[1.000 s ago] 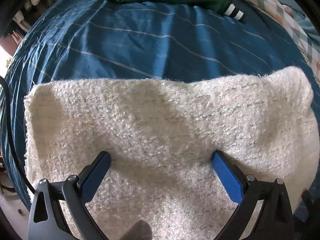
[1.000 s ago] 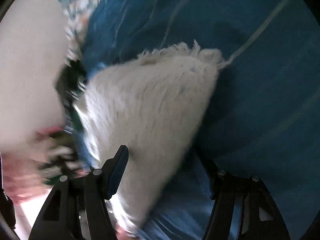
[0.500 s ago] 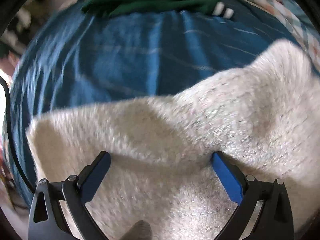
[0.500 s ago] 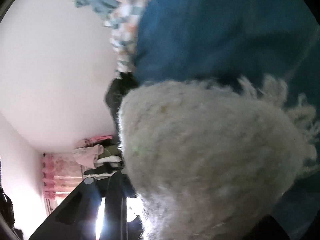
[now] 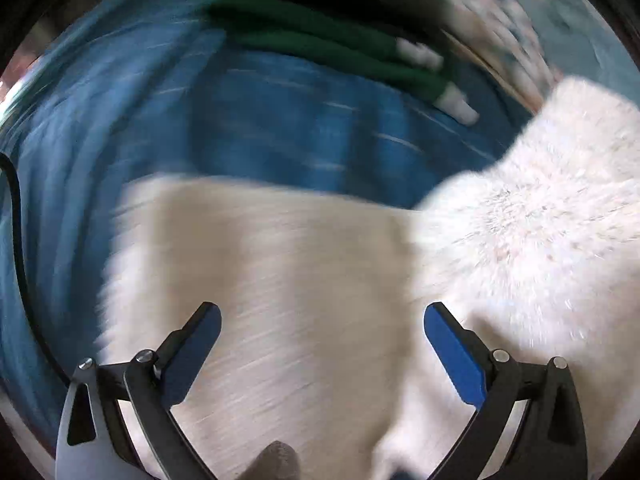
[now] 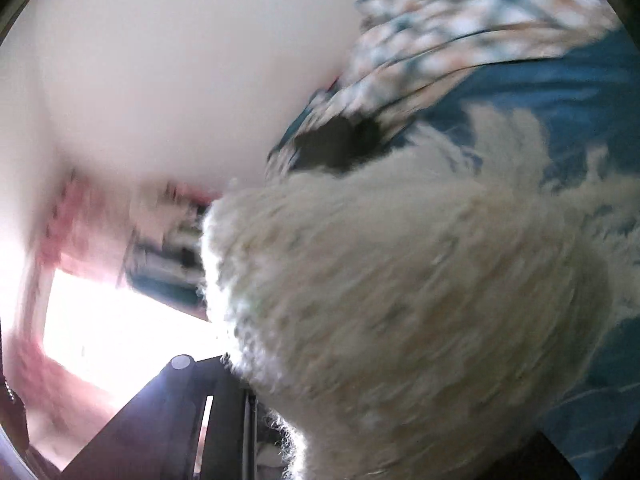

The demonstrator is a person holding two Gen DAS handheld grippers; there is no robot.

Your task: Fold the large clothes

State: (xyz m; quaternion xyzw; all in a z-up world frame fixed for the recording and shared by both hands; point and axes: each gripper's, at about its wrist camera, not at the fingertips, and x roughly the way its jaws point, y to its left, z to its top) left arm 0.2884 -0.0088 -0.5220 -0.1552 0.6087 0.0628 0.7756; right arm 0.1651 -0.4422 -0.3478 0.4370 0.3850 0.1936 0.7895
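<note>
On the blue bed cover (image 5: 280, 128), the cream sweater (image 5: 288, 280) is pinched by the right tool (image 6: 360, 432) and raised, apparently for folding over, left tool (image 5: 322, 338) spread above it.

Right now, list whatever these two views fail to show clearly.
- Right gripper fingertips, right wrist view: buried under the fluffy white garment.
- Green garment, left wrist view: motion blur smears its shape and folds.
- Floral fabric, right wrist view: blurred, pattern unreadable.
- White garment's full outline: cut off by both frames' edges.

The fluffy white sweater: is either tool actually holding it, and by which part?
The right tool is shut on the white sweater at a fringed corner. The left tool is open above it, holding nothing.
</note>
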